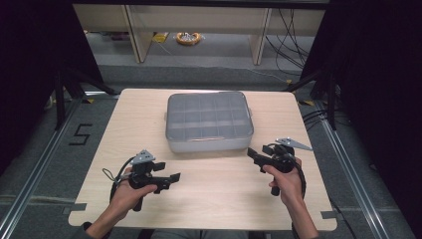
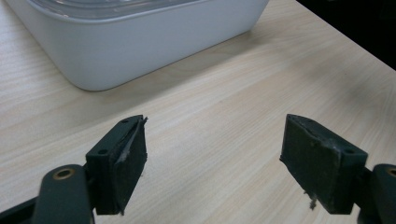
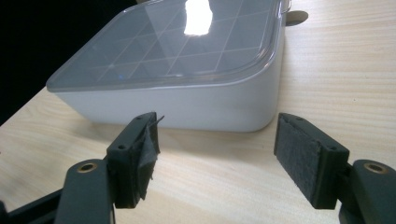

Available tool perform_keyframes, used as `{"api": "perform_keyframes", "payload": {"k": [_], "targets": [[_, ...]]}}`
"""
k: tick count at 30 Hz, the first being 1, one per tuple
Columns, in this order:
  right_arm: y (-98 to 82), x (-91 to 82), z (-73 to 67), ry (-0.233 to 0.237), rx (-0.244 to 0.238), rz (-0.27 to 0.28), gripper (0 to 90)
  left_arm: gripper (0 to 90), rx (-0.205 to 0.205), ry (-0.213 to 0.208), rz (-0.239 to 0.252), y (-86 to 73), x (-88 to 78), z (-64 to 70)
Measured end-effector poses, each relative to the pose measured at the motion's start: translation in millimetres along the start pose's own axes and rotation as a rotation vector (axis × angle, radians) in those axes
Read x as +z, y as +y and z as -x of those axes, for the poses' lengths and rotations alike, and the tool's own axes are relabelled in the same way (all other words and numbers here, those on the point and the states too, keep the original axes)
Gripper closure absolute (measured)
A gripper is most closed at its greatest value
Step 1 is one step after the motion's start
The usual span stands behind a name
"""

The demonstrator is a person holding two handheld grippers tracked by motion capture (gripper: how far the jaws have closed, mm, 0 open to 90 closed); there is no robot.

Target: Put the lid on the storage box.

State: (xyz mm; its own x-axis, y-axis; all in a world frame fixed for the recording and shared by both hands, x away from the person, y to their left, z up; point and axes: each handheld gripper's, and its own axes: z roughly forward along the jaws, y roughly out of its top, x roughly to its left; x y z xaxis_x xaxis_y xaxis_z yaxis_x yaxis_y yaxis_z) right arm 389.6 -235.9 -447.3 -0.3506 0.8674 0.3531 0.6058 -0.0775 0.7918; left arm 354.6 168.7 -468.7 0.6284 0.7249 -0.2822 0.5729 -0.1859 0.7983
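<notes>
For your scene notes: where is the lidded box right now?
In the high view the box sits mid-table toward the far edge, beyond both open grippers, nearer the right gripper.

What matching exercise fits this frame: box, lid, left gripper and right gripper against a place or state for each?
Things:
1. box
2. lid
3. left gripper
4. right gripper

Places or states:
A. open, near the box's front right corner
B. clear, on the box
C. open, over bare table, front left
D. white, at the table's middle

Pairs: 1-D, 2-B, 3-C, 4-A
</notes>
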Motion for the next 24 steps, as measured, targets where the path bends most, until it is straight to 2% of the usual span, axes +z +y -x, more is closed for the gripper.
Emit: {"api": "perform_keyframes", "payload": {"k": [7,8,9,11,12,13,14,17,19,21,24], "targets": [[-10.8,-4.2,-6.4,0.026,0.0,-0.008,28.9,21.9,0.002,-0.004,-0.006,-6.5,-2.2,4.2],[-12.3,-5.2,-6.5,0.023,-0.018,-0.024,28.2,21.9,0.006,-0.01,-0.011,-7.2,-2.6,4.3],[-13.5,-6.0,-7.7,0.042,-0.004,-0.02,27.7,21.8,0.004,-0.009,-0.009,-8.2,-2.9,5.0],[-15.9,-8.7,-10.3,0.031,0.009,-0.046,27.3,21.6,0.005,-0.013,-0.012,-10.5,-3.3,6.0],[-18.2,-7.9,-10.3,0.043,0.002,-0.025,26.8,21.6,0.006,-0.016,-0.02,-11.1,-3.8,6.2],[-19.1,-8.5,-10.0,0.039,-0.01,-0.025,26.5,21.6,0.005,-0.017,-0.013,-12.6,-3.3,6.8],[-20.4,-9.6,-12.2,0.045,0.008,-0.026,26.4,21.6,0.005,-0.017,-0.013,-12.6,-3.3,6.8],[-24.0,-14.6,-14.8,0.048,0.003,-0.05,26.0,21.6,0.006,-0.019,-0.024,-16.2,-4.3,9.7],[-27.6,-15.3,-15.9,0.052,0.002,-0.037,25.5,21.6,0.007,-0.021,-0.017,-17.9,-4.6,11.3],[-30.6,-17.4,-15.8,0.038,-0.036,-0.049,25.2,21.6,0.015,-0.017,-0.026,-18.9,-6.3,12.4],[-36.7,-18.6,-16.0,0.054,-0.033,-0.052,24.7,21.6,0.022,-0.019,-0.025,-21.4,-7.1,14.3]]}}
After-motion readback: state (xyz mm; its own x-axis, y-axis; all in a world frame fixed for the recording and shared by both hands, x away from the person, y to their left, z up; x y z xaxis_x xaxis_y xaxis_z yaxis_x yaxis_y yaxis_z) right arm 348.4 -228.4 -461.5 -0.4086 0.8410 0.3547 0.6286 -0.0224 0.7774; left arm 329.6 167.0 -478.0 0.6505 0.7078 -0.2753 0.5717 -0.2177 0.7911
